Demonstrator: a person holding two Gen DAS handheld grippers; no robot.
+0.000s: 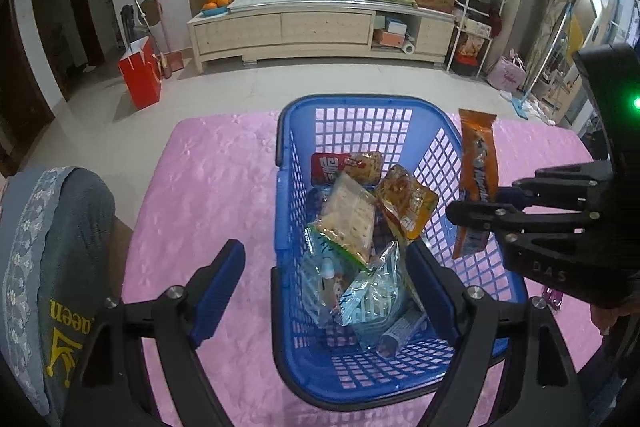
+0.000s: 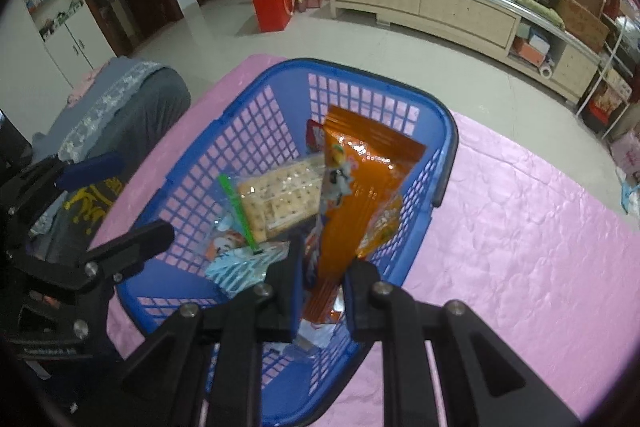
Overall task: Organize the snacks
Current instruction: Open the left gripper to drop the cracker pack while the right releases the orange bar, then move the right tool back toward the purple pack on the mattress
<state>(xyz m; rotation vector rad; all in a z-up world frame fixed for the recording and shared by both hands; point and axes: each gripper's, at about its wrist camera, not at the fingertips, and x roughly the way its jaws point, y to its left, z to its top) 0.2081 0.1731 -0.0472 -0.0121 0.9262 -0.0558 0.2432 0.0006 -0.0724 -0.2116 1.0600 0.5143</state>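
Two grippers work over a blue basket (image 1: 372, 115) that sits on a pink tablecloth (image 1: 208, 187). The right gripper (image 2: 322, 287) pinches a long orange snack packet (image 2: 360, 183) near its lower end, so that in the right wrist view the packet stands up toward twelve o'clock over the basket's opening. In the left wrist view the same packet (image 1: 478, 163) hangs at about two o'clock, just at the basket's right wall.

As a judgement, the packet is light and thin, a crinkly glossy film that bends easily and could slide between the pads; the flat sealed end gives the firmest hold, and a hard squeeze on the middle could crush what is inside.

The left gripper (image 1: 328, 291) stands spread wide with nothing between its blue pads (image 1: 218, 287), straddling the basket's near left wall at six o'clock.

Inside the basket lie a clear pack of square crackers (image 1: 348, 223), an orange-yellow pouch (image 1: 408, 203), a red packet (image 1: 328, 167) and silvery-blue wrappers (image 1: 368, 291).

Printing on the orange packet is too blurred to read. At eight o'clock a grey cushion (image 1: 60, 267) carries yellow letters that seem to end in "een". The right gripper's body shows "DAS".
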